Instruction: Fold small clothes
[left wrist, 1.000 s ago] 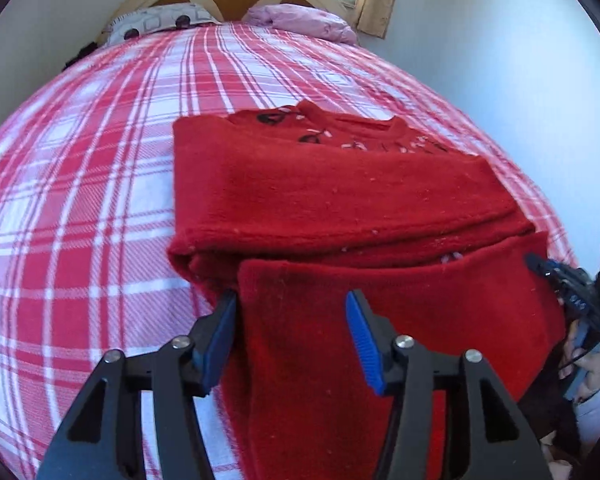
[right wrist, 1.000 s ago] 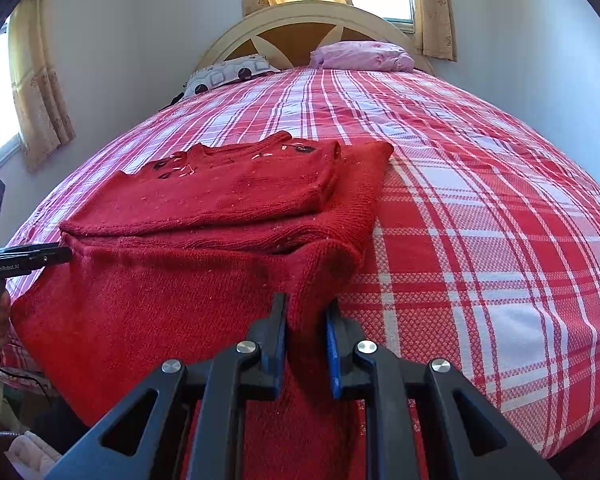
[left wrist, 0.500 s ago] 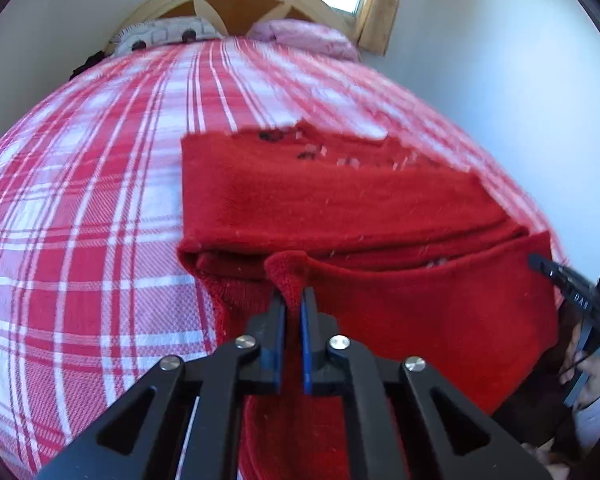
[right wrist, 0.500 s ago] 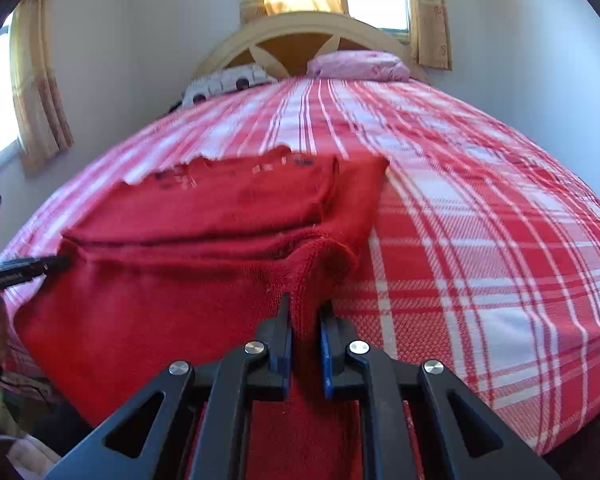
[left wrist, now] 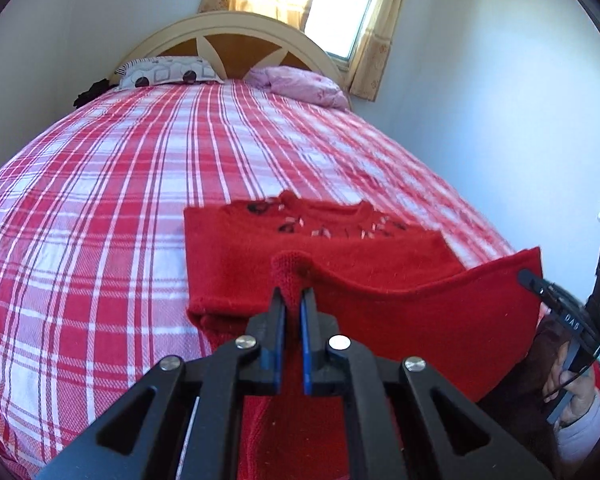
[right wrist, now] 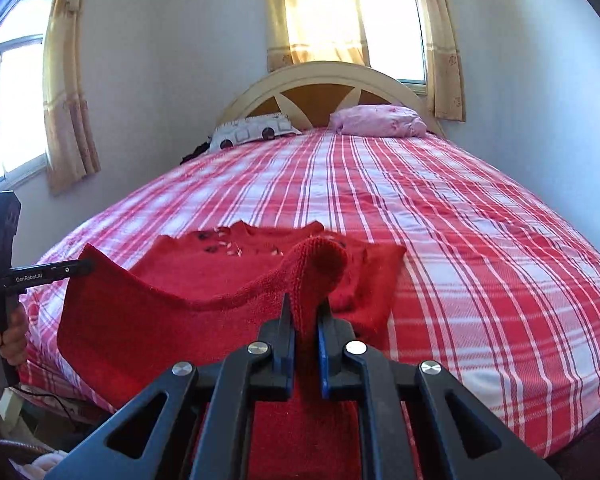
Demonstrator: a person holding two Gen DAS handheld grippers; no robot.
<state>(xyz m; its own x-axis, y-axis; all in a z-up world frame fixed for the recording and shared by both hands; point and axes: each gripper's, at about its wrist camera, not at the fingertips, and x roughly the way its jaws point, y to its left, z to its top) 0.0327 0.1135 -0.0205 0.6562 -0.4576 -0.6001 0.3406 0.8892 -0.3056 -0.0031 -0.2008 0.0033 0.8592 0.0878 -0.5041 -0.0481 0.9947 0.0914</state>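
Gripping the red sweater [left wrist: 380, 264] at its two near hem corners, both grippers are holding that edge above the bed. The left gripper [left wrist: 291, 300] is clamping a bunched knob of red knit between its blue pads [left wrist: 278, 332], with the fabric rising just past the fingertips. The right gripper [right wrist: 305, 312] is clamping the opposite corner in the same manner, with a rounded fold of knit standing above its pads [right wrist: 323, 344].

The hem is sagging in a shallow curve between the two grip points. The far part of the sweater, with the neckline and dark decoration facing up, is lying flat on the red and white plaid bedspread [left wrist: 140, 184], near the foot of the bed. The lower part is hanging from the grippers toward the cameras.

In the left wrist view, the right gripper [left wrist: 540, 286] is showing at the right edge, with a hand [left wrist: 572, 384] on its handle. In the right wrist view, the left gripper [right wrist: 86, 266] is showing at the left edge, also hand-held.

Two pillows, one patterned [right wrist: 256, 130] and one pink [right wrist: 378, 120], are lying against the arched headboard [right wrist: 324, 80].
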